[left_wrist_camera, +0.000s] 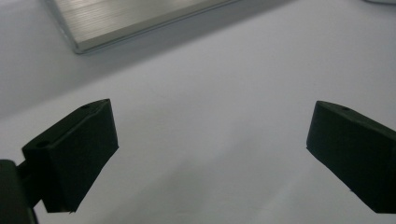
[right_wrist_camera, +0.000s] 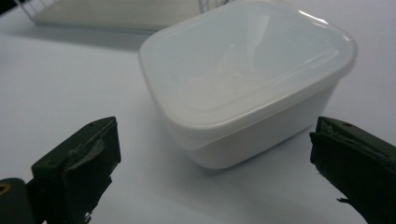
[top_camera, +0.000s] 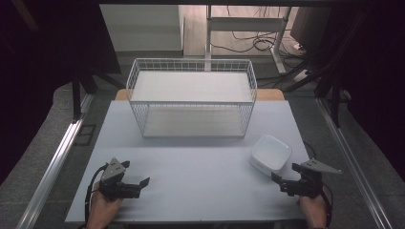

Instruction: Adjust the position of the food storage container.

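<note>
The white lidded container (top_camera: 270, 153) sits on the surface (top_camera: 191, 186) at its right side, in front of the wire basket (top_camera: 191, 95) — apart from it. The right tool (top_camera: 282, 182) hovers just beside the container, jaws spread wide and empty. The left tool (top_camera: 141, 183) rests over bare surface — jaws likewise apart.

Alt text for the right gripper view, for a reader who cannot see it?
A white lidded container sits on the pale table, just ahead of the right gripper, whose two black jaws stand wide open and apart from it. A wire basket's base shows behind.
</note>
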Action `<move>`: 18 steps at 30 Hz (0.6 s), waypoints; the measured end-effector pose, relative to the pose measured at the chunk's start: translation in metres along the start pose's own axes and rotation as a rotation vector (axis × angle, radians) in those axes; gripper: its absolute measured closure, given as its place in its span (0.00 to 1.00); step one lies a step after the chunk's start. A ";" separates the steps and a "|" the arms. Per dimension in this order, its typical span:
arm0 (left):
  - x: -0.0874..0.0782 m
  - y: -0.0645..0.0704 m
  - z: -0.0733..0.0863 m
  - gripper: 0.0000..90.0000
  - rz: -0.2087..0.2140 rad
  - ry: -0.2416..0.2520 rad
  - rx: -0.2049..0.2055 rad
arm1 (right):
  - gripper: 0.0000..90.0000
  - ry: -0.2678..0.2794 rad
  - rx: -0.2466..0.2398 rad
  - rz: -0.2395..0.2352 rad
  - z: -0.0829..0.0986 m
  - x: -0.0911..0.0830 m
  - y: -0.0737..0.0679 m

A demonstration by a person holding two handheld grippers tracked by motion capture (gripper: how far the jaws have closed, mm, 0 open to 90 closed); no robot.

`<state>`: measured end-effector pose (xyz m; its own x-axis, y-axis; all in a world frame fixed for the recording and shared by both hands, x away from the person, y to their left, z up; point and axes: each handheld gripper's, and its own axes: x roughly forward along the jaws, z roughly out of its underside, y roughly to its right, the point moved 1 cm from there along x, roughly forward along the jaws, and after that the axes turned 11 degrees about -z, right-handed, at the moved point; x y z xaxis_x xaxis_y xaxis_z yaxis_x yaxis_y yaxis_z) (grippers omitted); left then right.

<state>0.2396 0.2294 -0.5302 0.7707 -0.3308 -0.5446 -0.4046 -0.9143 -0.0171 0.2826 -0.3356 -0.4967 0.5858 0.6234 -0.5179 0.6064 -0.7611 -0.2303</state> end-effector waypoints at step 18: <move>0.006 0.003 0.000 0.02 0.077 -0.007 -0.010 | 0.00 -0.036 -0.165 0.120 -0.004 0.009 -0.011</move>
<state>0.2436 0.2246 -0.5334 0.7342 -0.3986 -0.5496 -0.4577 -0.8885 0.0329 0.2837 -0.3206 -0.4956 0.6415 0.5210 -0.5630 0.6148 -0.7881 -0.0288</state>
